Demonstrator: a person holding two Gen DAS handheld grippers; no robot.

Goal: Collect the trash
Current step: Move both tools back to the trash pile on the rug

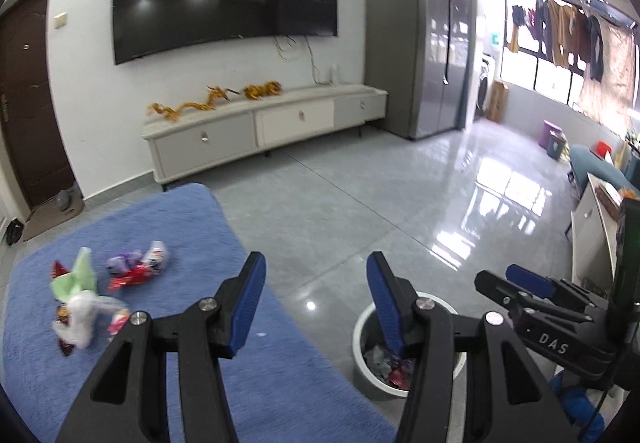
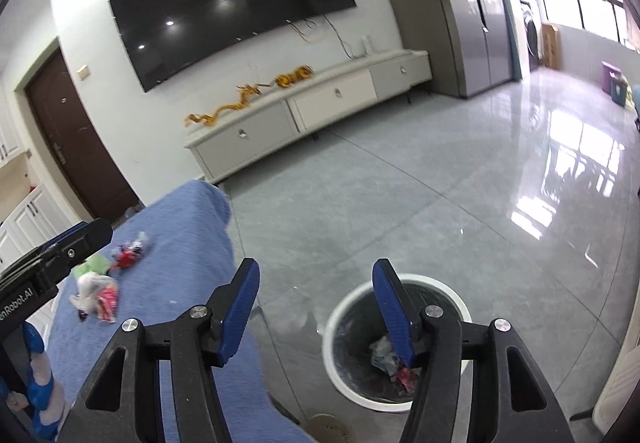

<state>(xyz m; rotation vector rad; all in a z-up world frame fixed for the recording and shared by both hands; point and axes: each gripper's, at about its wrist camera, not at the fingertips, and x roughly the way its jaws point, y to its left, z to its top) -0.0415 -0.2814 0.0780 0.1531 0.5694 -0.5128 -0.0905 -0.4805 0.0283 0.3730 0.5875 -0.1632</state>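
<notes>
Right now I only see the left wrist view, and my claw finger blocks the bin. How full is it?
Observer: The round white bin with black liner is mostly empty; a few crumpled wrappers lie at its bottom.
Operator: Is the right claw carrying anything?
Observer: No, the right claw is open, with nothing between its fingers.
Operator: Anything low down near the bin?
Observer: A round tan disc shows just left of the bin, at the picture's lower edge.
</notes>
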